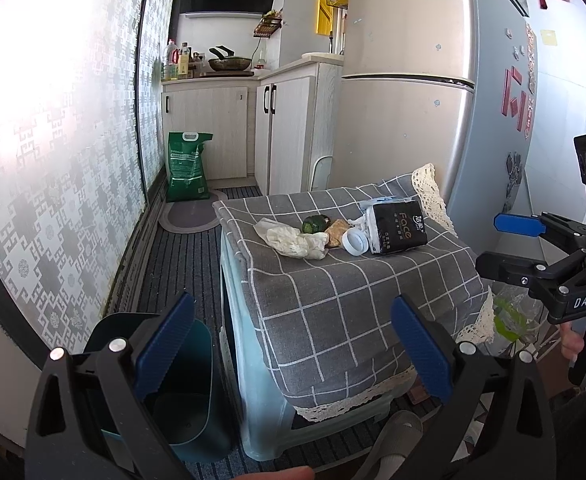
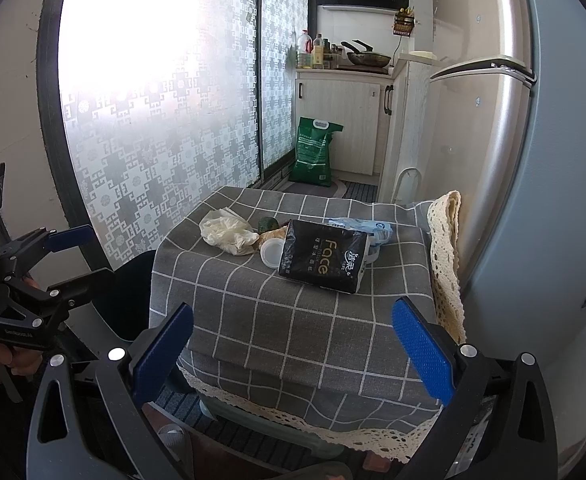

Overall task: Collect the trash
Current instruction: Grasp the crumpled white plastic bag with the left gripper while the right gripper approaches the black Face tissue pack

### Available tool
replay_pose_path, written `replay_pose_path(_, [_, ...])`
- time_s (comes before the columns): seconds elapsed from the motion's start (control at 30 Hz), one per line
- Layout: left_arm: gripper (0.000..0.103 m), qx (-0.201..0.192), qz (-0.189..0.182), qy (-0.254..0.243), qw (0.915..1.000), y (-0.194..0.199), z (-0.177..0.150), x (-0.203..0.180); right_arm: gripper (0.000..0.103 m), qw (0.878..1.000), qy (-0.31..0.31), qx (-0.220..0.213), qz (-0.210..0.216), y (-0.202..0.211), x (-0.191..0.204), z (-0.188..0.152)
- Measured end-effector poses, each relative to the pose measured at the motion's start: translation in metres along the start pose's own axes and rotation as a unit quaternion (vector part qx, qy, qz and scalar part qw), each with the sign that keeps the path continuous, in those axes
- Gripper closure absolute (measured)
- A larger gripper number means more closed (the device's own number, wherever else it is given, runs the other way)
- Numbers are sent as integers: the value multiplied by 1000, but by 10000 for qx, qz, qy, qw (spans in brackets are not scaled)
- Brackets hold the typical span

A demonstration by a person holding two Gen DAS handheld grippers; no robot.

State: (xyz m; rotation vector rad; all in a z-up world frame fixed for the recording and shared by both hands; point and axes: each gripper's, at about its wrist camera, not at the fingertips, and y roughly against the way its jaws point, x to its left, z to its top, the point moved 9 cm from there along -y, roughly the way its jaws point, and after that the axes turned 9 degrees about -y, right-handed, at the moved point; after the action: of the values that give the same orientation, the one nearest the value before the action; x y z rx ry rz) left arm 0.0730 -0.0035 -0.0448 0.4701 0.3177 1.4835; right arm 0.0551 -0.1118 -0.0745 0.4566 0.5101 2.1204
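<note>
Left wrist view: left gripper (image 1: 293, 354), jaws spread and empty, hovers near the table (image 1: 333, 300); crumpled bag (image 1: 291, 240) lies on it, bin (image 1: 181, 392) beside it.

Right wrist view: right gripper (image 2: 293, 354), jaws spread; approach the bag low.

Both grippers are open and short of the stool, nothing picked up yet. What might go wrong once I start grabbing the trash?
The crumpled wrapper, green scrap and white lid lie tightly bunched, so one pinch may drag its neighbours off. The lid touches the black tissue pack, which probably isn't trash and could be knocked. The checked cloth is loose; a low pad may snag it. The bin sits below the stool's left side, so drops may miss.
</note>
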Motion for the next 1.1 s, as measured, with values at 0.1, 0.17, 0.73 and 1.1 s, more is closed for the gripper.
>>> replay_pose_path(0.1, [3, -32, -91, -17, 10000, -1, 1, -1, 3, 9998, -99, 84, -120, -3, -6, -2])
replay_pose_path(0.17, [3, -88, -145, -4, 9999, 0, 2, 0, 3, 9998, -127, 106, -135, -4, -7, -3])
replay_pose_path(0.73, [45, 295, -622, -670, 9954, -47, 10, -5, 26, 9989, -287, 381, -35, -12, -3, -5])
replay_pose_path(1.1, [49, 511, -295, -1240, 9905, -86, 19, -1, 34, 9974, -456, 555, 8, -25, -6, -1])
